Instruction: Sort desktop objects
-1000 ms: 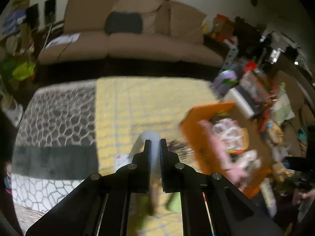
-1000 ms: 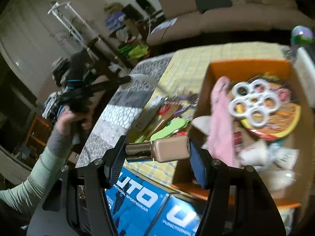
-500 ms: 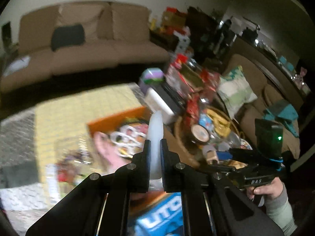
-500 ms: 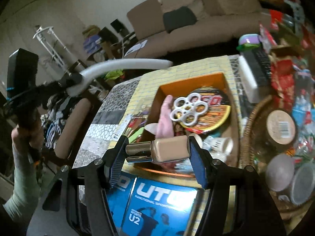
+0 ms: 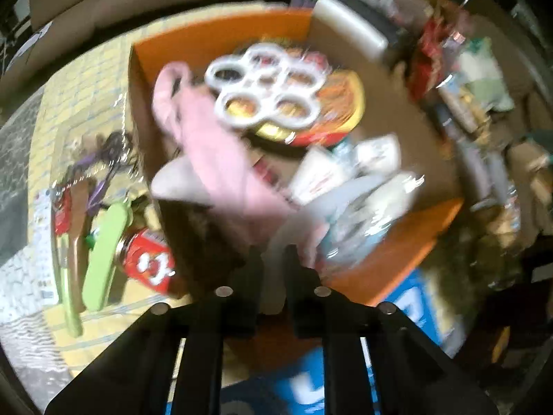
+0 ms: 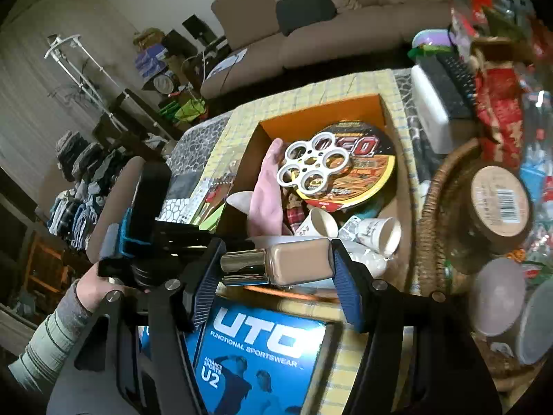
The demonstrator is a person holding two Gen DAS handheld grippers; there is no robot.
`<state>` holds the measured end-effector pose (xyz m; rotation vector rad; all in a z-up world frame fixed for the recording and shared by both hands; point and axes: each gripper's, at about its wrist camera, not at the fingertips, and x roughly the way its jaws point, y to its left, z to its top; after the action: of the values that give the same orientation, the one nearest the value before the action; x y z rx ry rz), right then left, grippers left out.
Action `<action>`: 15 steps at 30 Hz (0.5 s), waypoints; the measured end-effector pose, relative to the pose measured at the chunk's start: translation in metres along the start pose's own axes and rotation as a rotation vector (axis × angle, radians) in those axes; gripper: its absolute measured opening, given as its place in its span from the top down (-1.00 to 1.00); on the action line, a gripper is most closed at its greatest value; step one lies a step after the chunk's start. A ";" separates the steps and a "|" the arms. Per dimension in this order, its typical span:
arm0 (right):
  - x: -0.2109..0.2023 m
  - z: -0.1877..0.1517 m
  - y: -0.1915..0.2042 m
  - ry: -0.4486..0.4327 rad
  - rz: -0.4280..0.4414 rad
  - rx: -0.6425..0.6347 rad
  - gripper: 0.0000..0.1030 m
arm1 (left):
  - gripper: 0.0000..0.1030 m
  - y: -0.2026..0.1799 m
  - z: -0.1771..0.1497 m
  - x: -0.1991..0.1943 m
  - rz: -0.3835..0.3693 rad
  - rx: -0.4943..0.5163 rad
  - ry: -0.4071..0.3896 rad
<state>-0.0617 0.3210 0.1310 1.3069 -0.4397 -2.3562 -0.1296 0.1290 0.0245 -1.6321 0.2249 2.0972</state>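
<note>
Your left hand-held gripper (image 5: 273,259) is opening around the white tube (image 5: 276,242) over the orange box (image 5: 214,34), while your right hand-held gripper (image 6: 276,266), clamped on the foundation bottle (image 6: 293,264), may get bumped.

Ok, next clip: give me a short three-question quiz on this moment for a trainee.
1. True or false: the right hand-held gripper is empty.
2. The white ring piece in the orange box lies on: A the noodle bowl; B the wicker basket; C the blue pack.
3. Fill in: the beige bottle has a ___ cap.
Key: 1 false, it is shut on the beige bottle; 2 A; 3 gold.
</note>
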 end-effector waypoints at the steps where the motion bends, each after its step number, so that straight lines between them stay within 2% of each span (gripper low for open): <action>1: 0.005 0.002 -0.001 0.003 -0.004 0.002 -0.12 | 0.59 0.001 -0.001 0.003 0.022 0.006 0.010; 2: 0.011 0.006 -0.002 0.005 -0.010 0.004 -0.12 | 0.57 0.002 -0.001 0.004 0.030 0.008 0.006; 4: 0.018 0.012 -0.004 0.006 -0.022 0.004 -0.12 | 0.04 0.004 0.000 -0.001 -0.004 -0.020 -0.020; 6: 0.029 0.021 -0.007 0.015 -0.042 0.009 -0.12 | -0.36 0.007 0.001 -0.013 -0.078 -0.061 -0.064; 8: 0.043 0.028 -0.012 0.036 -0.049 0.030 -0.12 | -0.54 0.012 0.001 -0.030 -0.114 -0.095 -0.121; 15: 0.089 0.033 -0.006 0.094 -0.054 0.027 -0.12 | -0.55 0.053 0.001 -0.085 -0.265 -0.260 -0.280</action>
<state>-0.1335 0.2849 0.0804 1.4522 -0.4134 -2.3284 -0.1389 0.0607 0.0971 -1.3894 -0.3503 2.1782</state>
